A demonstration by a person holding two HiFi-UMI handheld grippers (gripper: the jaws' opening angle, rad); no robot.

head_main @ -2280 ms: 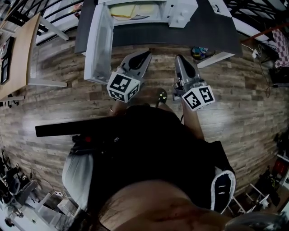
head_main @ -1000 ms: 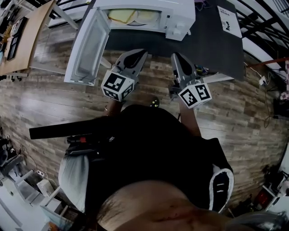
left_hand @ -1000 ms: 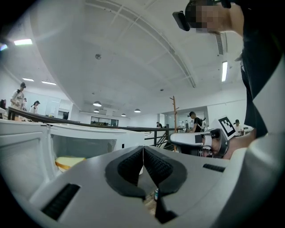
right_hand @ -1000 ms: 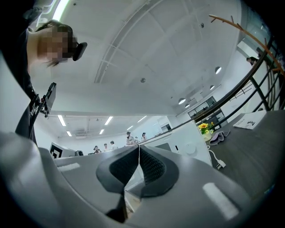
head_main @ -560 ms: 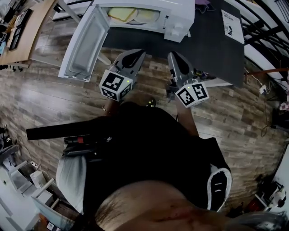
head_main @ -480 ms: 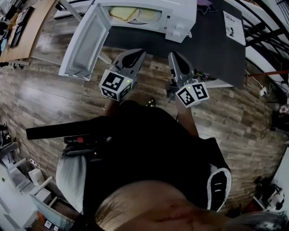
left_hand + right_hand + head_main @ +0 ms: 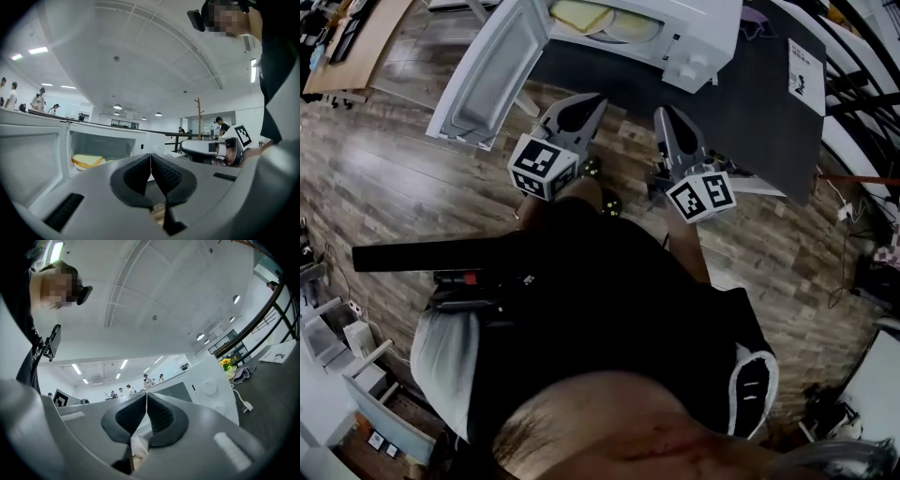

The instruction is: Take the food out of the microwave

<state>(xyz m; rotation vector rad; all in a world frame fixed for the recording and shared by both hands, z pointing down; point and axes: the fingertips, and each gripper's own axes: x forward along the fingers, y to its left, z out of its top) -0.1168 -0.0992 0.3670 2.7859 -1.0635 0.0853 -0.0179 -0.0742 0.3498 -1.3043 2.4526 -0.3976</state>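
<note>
The white microwave (image 7: pixel 698 42) stands on a dark table (image 7: pixel 769 112) with its door (image 7: pixel 483 75) swung open to the left. Inside lies the food (image 7: pixel 581 13), a yellow slice on a plate; in the left gripper view the food (image 7: pixel 87 161) shows in the cavity left of the jaws. My left gripper (image 7: pixel 591 99) is shut and empty, short of the table's edge and below the opening. My right gripper (image 7: pixel 663 113) is shut and empty too, below the control panel (image 7: pixel 211 392). Both pairs of jaws meet with nothing between them, left gripper (image 7: pixel 150 158) and right gripper (image 7: pixel 146 398).
A printed sheet (image 7: pixel 806 64) lies on the table's right part, with a flower vase (image 7: pixel 227 363), a cloth and a white plug (image 7: pixel 244 405) beside the microwave. A wooden desk (image 7: pixel 347 42) stands at the far left. Wood floor lies below me. People stand far off in the room.
The head view has swung, so the microwave and table now sit further right. Both grippers stay shut in front of the table edge, barely shifted.
</note>
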